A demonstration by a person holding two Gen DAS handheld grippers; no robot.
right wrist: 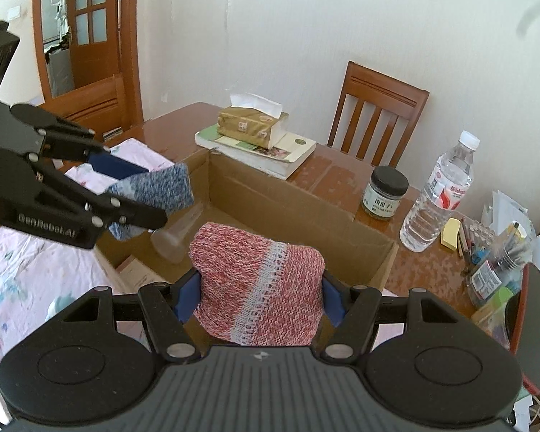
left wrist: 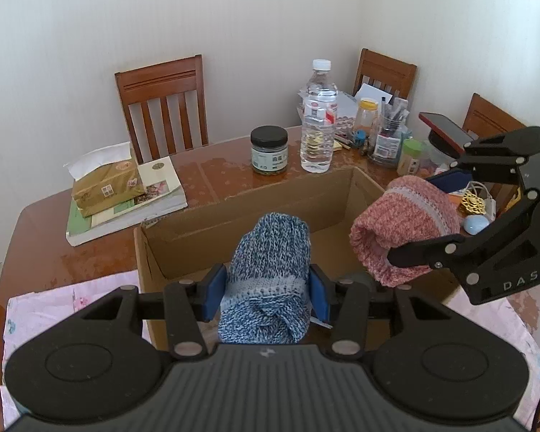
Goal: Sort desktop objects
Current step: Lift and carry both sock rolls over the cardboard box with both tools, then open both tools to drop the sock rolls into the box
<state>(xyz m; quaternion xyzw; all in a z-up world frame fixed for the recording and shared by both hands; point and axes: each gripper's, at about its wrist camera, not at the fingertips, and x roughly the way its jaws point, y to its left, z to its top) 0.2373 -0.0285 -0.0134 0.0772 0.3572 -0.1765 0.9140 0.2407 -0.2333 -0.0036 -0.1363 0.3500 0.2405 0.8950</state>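
Observation:
My left gripper (left wrist: 268,293) is shut on a rolled blue knit sock (left wrist: 270,273), held over the near edge of an open cardboard box (left wrist: 255,208). To its right my right gripper (left wrist: 450,212) is shut on a rolled red knit sock (left wrist: 403,226) with a pale band, above the box's right end. In the right wrist view the red sock (right wrist: 259,288) sits between the blue pads of my right gripper (right wrist: 259,297), and my left gripper (right wrist: 140,194) carries the blue sock (right wrist: 158,189) at the left. A clear plastic cup (right wrist: 176,237) lies inside the box (right wrist: 306,212).
On the wooden table (left wrist: 219,169) stand a dark-lidded jar (left wrist: 269,149), a water bottle (left wrist: 317,118), a tissue pack on books (left wrist: 106,183) and a cluttered pen holder (left wrist: 388,133). A pink floral cloth (left wrist: 72,306) covers the near side. Chairs (left wrist: 162,104) line the far edge.

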